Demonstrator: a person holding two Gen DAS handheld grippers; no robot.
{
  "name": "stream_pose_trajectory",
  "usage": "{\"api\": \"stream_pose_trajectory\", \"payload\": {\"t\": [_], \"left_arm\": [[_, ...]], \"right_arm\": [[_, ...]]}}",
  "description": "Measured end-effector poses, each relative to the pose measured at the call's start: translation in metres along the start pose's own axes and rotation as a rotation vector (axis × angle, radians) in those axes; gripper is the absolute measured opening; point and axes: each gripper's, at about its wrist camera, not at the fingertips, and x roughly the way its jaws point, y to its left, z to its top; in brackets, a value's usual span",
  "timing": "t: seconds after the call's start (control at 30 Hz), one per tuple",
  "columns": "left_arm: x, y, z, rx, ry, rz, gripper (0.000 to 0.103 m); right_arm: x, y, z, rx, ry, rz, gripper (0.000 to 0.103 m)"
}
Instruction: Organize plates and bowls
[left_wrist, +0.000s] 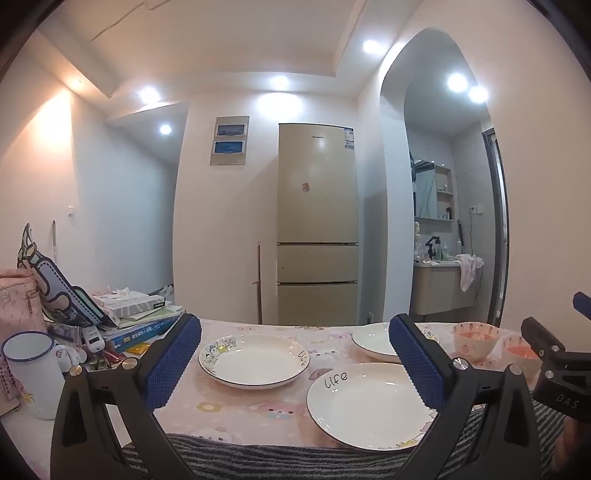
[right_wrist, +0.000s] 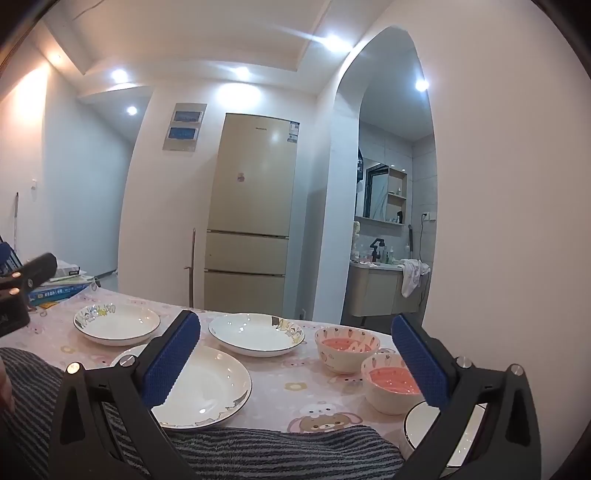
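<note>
Three white dark-rimmed plates lie on the pink cartoon tablecloth (left_wrist: 229, 406): a far left plate (left_wrist: 255, 360) (right_wrist: 116, 325), a near plate marked "Life" (left_wrist: 369, 402) (right_wrist: 207, 387) and a far right plate (left_wrist: 373, 341) (right_wrist: 256, 334). Two pink-lined bowls stand to their right, one farther (left_wrist: 476, 339) (right_wrist: 347, 349) and one nearer (left_wrist: 517, 356) (right_wrist: 391, 382). A further white dark-rimmed dish (right_wrist: 443, 432) shows at the bottom right. My left gripper (left_wrist: 295, 328) hovers open before the plates, holding nothing. My right gripper (right_wrist: 295, 325) is open and empty too, level with the bowls.
At the table's left stand a white enamel mug (left_wrist: 31, 373), a pink bag (left_wrist: 14, 295) and a pile of books and boxes (left_wrist: 144, 321). Grey striped fabric (right_wrist: 277, 450) covers the near edge. A beige fridge (left_wrist: 317, 221) stands beyond the table.
</note>
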Motion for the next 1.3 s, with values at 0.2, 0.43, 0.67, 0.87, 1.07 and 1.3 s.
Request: {"api": "stream_pose_trajectory", "payload": {"t": [0.2, 0.43, 0.67, 0.87, 1.07, 1.3], "left_arm": [[0.001, -0.005, 0.0, 0.026, 0.011, -0.034, 0.103], [0.002, -0.008, -0.002, 0.049, 0.009, 0.015, 0.103], [0.003, -0.007, -0.002, 0.051, 0.011, 0.015, 0.103], [0.009, -0.006, -0.003, 0.05, 0.033, 0.014, 0.103], [0.003, -0.005, -0.004, 0.038, 0.013, 0.014, 0.103], [0.008, -0.016, -0.003, 0.076, 0.038, 0.022, 0.103]], "right_arm": [[-0.007, -0.005, 0.002, 0.025, -0.026, -0.014, 0.103], [-0.003, -0.007, 0.002, 0.032, -0.011, -0.009, 0.103], [-0.004, -0.007, 0.002, 0.033, -0.018, -0.012, 0.103], [-0.003, -0.007, 0.003, 0.032, -0.003, -0.011, 0.103], [-0.001, -0.005, 0.003, 0.025, 0.009, -0.01, 0.103], [0.001, -0.001, 0.004, 0.004, 0.018, -0.019, 0.103]]}}
